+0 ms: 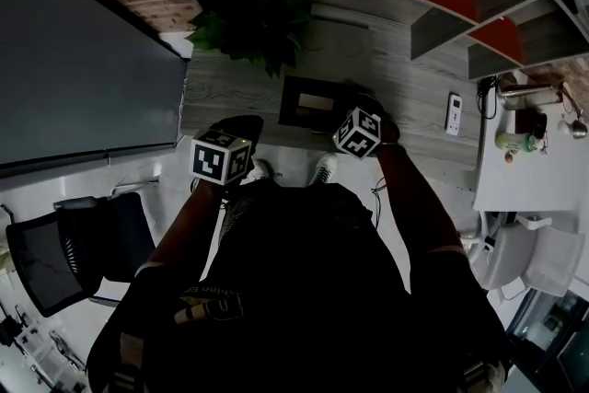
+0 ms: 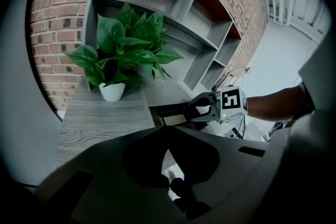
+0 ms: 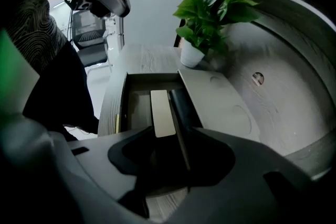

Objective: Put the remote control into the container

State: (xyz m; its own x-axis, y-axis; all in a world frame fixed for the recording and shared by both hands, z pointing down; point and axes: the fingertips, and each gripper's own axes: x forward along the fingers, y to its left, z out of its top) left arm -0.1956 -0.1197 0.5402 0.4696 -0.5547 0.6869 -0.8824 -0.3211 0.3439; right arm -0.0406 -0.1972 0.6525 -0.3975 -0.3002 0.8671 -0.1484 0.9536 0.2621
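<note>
Currently, my left gripper [image 2: 168, 130] has its jaws closed together with nothing between them. It is held at the near edge of the desk [image 1: 230, 92], left of the container [image 1: 287, 102]. My right gripper [image 3: 167, 136] has its jaws set wide apart and grips nothing. It points down into the container, which sits open at the near edge of the desk, about midway along it. A pale flat strip [image 3: 161, 108] lies lengthwise inside the container. Its near end shows in the gap between the right jaws, and I cannot tell what it is. The remote control [image 1: 453, 113] lies flat on the desk toward the right end, well apart from the container and from both grippers. A potted plant [image 1: 250, 34] stands near the far left corner of the desk.
</note>
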